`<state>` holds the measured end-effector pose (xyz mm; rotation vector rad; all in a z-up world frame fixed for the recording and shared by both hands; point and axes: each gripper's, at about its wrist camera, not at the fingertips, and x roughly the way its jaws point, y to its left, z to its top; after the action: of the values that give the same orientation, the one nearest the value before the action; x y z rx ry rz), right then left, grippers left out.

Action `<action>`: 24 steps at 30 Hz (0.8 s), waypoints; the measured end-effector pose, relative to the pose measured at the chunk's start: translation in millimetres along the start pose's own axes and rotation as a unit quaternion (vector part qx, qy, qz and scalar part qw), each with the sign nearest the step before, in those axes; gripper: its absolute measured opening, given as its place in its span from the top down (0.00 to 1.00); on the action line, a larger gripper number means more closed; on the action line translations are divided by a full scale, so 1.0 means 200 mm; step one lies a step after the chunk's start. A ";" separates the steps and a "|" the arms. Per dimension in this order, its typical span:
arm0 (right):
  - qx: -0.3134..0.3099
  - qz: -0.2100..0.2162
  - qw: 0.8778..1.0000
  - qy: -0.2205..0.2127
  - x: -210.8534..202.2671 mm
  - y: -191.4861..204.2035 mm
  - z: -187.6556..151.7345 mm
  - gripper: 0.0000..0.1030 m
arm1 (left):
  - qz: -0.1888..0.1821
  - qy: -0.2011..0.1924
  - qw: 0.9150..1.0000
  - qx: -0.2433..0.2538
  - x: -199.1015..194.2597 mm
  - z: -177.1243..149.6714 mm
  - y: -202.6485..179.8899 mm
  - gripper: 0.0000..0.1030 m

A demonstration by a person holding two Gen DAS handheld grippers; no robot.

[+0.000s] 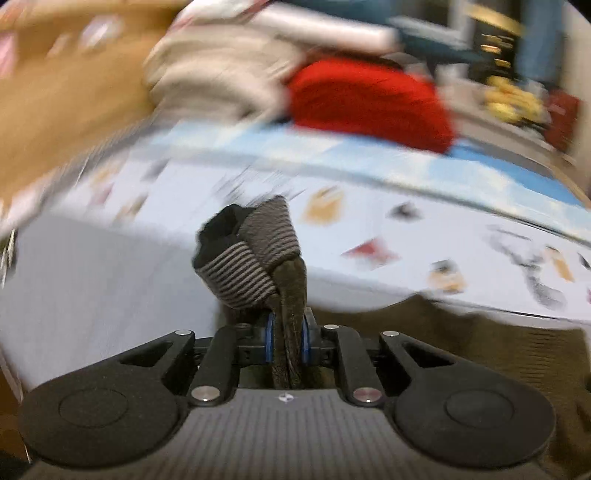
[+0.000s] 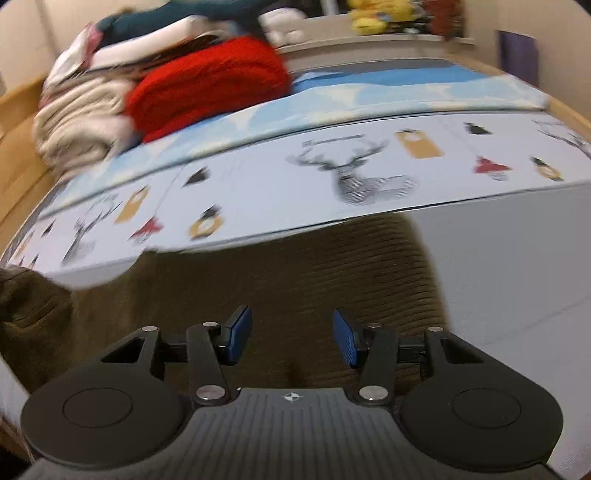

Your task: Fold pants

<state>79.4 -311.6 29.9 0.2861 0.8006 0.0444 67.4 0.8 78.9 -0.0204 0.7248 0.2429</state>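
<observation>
Pants on bed: ribbed cuff pinched in left gripper; right gripper spread above fabric.

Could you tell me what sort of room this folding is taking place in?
Most likely a bedroom: a bed with a deer-print sheet, a pile of folded clothes on it, and a yellow plush toy on the ledge behind.

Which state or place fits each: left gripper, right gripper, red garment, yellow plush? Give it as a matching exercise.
Things:
1. left gripper
2. right gripper
3. red garment
4. yellow plush

States or places:
A. on the far ledge
B. open over the pants
C. shut on the pants' ribbed end
D. beside the clothes pile

Pairs: 1-C, 2-B, 3-D, 4-A
</observation>
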 end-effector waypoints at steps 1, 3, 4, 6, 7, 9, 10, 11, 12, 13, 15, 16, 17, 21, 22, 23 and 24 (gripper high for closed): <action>0.017 -0.005 1.000 -0.006 -0.01 -0.05 0.01 0.51 | -0.009 -0.014 1.000 0.021 -0.06 0.03 -0.14 0.87; 0.051 -0.020 0.998 -0.021 -0.04 -0.16 0.03 0.51 | -0.027 -0.042 0.997 0.061 -0.19 0.06 -0.41 0.87; 0.065 -0.028 0.997 -0.028 -0.05 -0.21 0.03 0.51 | -0.046 -0.058 0.994 0.080 -0.26 0.06 -0.55 0.87; 0.097 -0.051 0.993 -0.043 -0.09 -0.33 0.03 0.51 | -0.085 -0.094 0.984 0.128 -0.39 0.02 -0.84 0.87; 0.113 -0.062 0.991 -0.048 -0.10 -0.38 0.02 0.51 | -0.102 -0.107 0.977 0.152 -0.43 -0.01 -0.96 0.87; 0.141 -0.083 0.985 -0.057 -0.13 -0.48 0.00 0.51 | -0.156 -0.114 0.959 0.208 -0.51 -0.12 -1.22 0.84; 0.154 -0.093 0.982 -0.063 -0.15 -0.53 0.00 0.51 | -0.182 -0.104 0.951 0.226 -0.51 -0.18 -1.31 0.81; 0.164 -0.102 0.979 -0.069 -0.17 -0.57 -0.01 0.51 | -0.222 -0.077 0.941 0.242 -0.51 -0.24 -1.39 0.71; 0.176 -0.110 0.975 -0.075 -0.19 -0.62 -0.02 0.51 | -0.275 -0.037 0.926 0.258 -0.50 -0.30 -1.46 0.50; 0.191 -0.118 0.971 -0.082 -0.21 -0.67 -0.03 0.51 | -0.318 -0.007 0.910 0.267 -0.49 -0.35 -1.49 0.43; 0.216 -0.125 0.965 -0.086 -0.24 -0.74 -0.06 0.51 | -0.358 0.017 0.895 0.267 -0.46 -0.42 -1.47 0.40; 0.226 -0.123 0.963 -0.084 -0.24 -0.77 -0.07 0.50 | -0.352 0.017 0.898 0.263 -0.43 -0.44 -1.43 0.39; 0.235 -0.115 0.962 -0.079 -0.24 -0.78 -0.08 0.49 | -0.343 0.018 0.904 0.256 -0.40 -0.44 -1.38 0.38; 0.236 -0.028 0.970 -0.046 -0.20 -0.75 -0.11 0.34 | -0.272 0.046 0.935 0.224 -0.18 -0.42 -1.09 0.39; 0.228 -0.005 0.973 -0.033 -0.18 -0.72 -0.11 0.32 | -0.258 0.051 0.939 0.220 -0.14 -0.41 -1.03 0.40; 0.218 0.014 0.976 -0.018 -0.15 -0.69 -0.12 0.29 | -0.244 0.056 0.943 0.218 -0.09 -0.40 -0.95 0.41; 0.210 0.029 0.977 -0.004 -0.12 -0.65 -0.12 0.27 | -0.236 0.061 0.945 0.216 -0.04 -0.39 -0.88 0.43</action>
<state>36.7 -434.8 -4.4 0.7098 0.7890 -0.0732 50.8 -180.1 13.6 0.2076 0.8621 -0.3831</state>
